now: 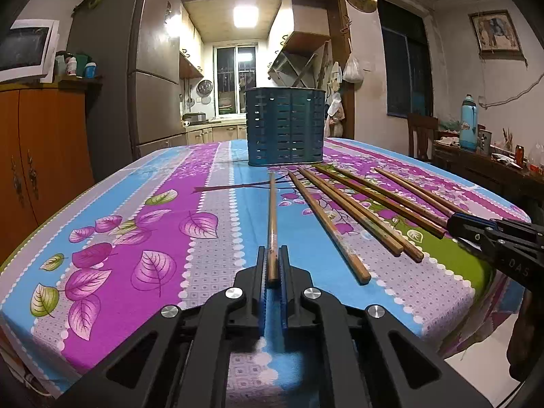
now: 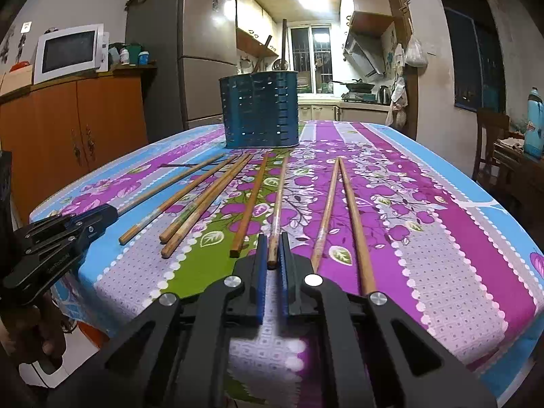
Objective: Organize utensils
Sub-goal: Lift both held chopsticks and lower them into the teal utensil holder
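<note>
left wrist view: one chopstick (image 1: 271, 224) flat on the floral tablecloth (image 1: 136, 224), near end pinched between the left gripper (image 1: 273, 255) pads, tip toward the blue slotted holder (image 1: 285, 125) at the far end. right wrist view: another chopstick (image 2: 278, 204), near end clamped in the right gripper (image 2: 273, 244), lying among loose chopsticks (image 2: 204, 200) fanned on either side.
</note>
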`<state>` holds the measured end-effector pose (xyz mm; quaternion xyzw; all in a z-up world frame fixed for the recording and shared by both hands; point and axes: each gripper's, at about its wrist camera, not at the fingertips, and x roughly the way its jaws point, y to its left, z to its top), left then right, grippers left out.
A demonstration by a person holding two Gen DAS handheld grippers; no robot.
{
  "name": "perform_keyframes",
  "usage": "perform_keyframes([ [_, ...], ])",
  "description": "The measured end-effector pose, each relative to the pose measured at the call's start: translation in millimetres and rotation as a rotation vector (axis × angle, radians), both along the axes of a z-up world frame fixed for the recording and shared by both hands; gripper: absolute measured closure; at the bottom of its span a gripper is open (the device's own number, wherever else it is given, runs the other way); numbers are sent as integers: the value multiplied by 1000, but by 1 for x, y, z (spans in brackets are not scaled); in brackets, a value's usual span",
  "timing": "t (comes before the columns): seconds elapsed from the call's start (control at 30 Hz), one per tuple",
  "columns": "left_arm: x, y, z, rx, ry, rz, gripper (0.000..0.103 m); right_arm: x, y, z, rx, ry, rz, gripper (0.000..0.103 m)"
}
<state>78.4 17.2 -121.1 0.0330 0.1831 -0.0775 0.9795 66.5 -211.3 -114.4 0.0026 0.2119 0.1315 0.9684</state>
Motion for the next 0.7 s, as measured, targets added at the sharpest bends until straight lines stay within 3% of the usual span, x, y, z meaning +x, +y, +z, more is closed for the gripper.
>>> perform_keyframes([
  [0.2, -8, 2, 17, -11, -36, -3, 96, -9, -6, 26, 3, -54, 2, 98],
  [0.5, -26, 4, 86, -35, -193, -14, 96, -22, -8, 91, -38, -199, 40, 98],
  [0.7, -19, -3, 129, -21, -256, -53, 96, -10, -8, 126, -69, -242, 83, 98],
])
